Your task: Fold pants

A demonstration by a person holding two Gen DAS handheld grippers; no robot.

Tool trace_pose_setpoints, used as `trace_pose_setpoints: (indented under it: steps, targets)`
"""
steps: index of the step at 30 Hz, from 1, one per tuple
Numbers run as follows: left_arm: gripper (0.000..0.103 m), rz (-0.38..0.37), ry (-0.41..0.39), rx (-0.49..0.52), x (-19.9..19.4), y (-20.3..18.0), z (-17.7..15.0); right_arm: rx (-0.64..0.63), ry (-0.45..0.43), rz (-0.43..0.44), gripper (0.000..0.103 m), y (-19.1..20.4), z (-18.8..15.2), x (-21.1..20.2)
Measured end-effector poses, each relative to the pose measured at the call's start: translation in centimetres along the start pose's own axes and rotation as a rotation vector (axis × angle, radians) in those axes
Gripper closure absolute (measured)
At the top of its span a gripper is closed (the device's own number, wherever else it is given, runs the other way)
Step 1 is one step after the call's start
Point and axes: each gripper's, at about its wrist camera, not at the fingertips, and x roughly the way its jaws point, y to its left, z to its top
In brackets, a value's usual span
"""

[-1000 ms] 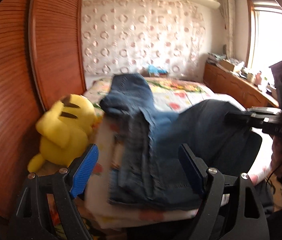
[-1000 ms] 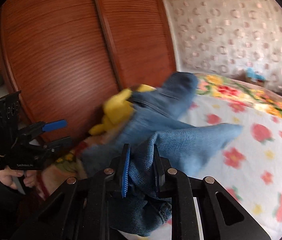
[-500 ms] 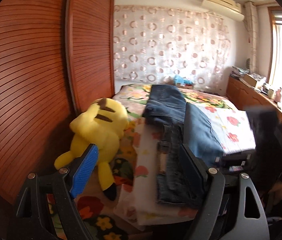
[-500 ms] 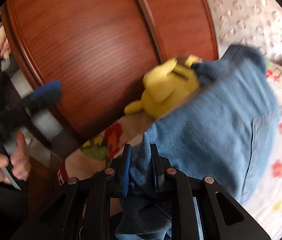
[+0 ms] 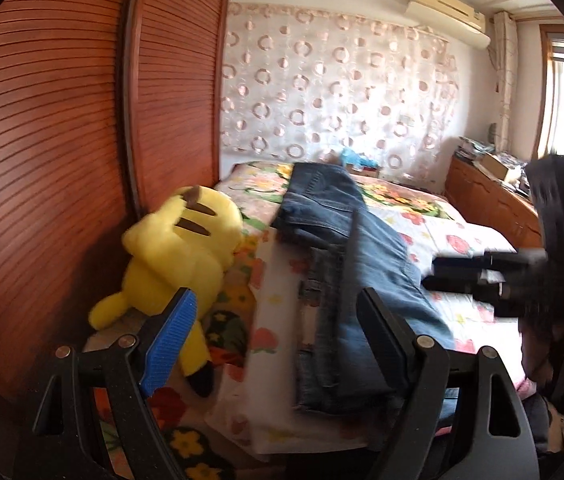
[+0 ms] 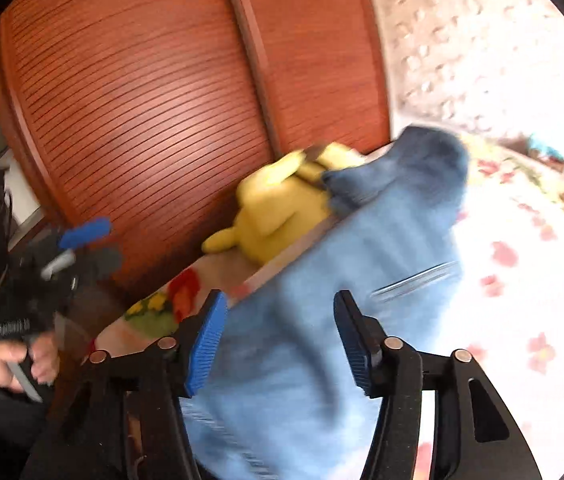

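On bed (image 5: pixel 462 240): folded jeans (image 5: pixel 362 280) beside yellow plush (image 5: pixel 177 252). Right gripper (image 6: pixel 279 340) opening, pads off denim; left gripper (image 5: pixel 273 336) wide, empty.

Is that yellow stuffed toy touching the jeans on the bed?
Cannot tell. In the left wrist view the yellow toy and jeans have bedding between them; the blurred right wrist view shows them overlapping at the toy's head.

Blue denim pants (image 5: pixel 366 280) — yellow plush toy (image 5: pixel 177 256), floral bedsheet (image 5: pixel 454 228).
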Motion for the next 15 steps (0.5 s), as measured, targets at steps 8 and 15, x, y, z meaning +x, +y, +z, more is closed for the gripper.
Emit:
trace_pose_setpoints:
  steps: [8,15]
  targets:
    - [0.02,-0.074,0.118,0.052,4.7,-3.8,-2.0,0.048,0.04,-0.144,0.041,-5.9,0.3,3.5]
    - [0.02,-0.046,0.234,0.043,7.5,-2.5,-5.2,0.094,0.099,-0.114,0.032,-7.6,1.0,7.6]
